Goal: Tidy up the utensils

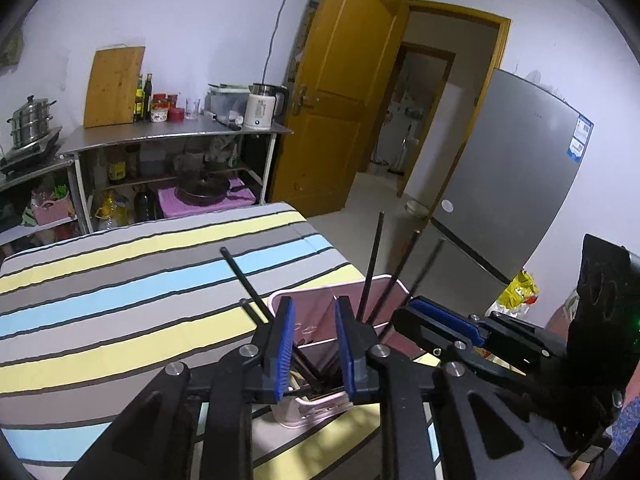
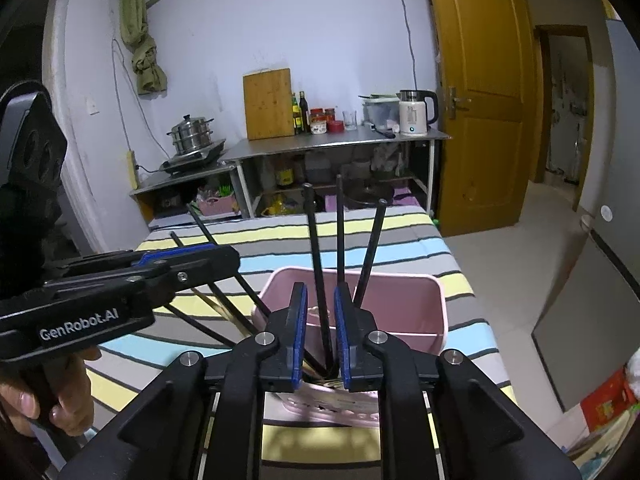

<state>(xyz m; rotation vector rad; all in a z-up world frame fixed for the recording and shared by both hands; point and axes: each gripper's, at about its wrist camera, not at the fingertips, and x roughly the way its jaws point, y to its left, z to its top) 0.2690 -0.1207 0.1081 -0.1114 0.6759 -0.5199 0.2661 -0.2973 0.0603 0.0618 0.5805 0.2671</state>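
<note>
A pink plastic holder (image 1: 320, 312) (image 2: 404, 308) stands on the striped table (image 1: 120, 300) (image 2: 400, 248). Several black chopsticks (image 1: 372, 264) (image 2: 340, 232) lean inside it. My left gripper (image 1: 314, 336) hovers just over the holder's mouth, jaws apart, nothing between the pads. My right gripper (image 2: 321, 328) is also over the holder, jaws apart, with one black chopstick (image 2: 318, 264) standing in the gap, not clamped. The right gripper shows in the left wrist view (image 1: 440, 320); the left gripper shows in the right wrist view (image 2: 192, 260).
A steel counter (image 2: 340, 142) at the back holds a cutting board (image 2: 267, 104), bottles, jars and a white kettle (image 2: 414, 114). A steamer pot (image 2: 191, 134) sits at left. A wooden door (image 2: 480, 80) and grey fridge (image 1: 512, 168) are at right.
</note>
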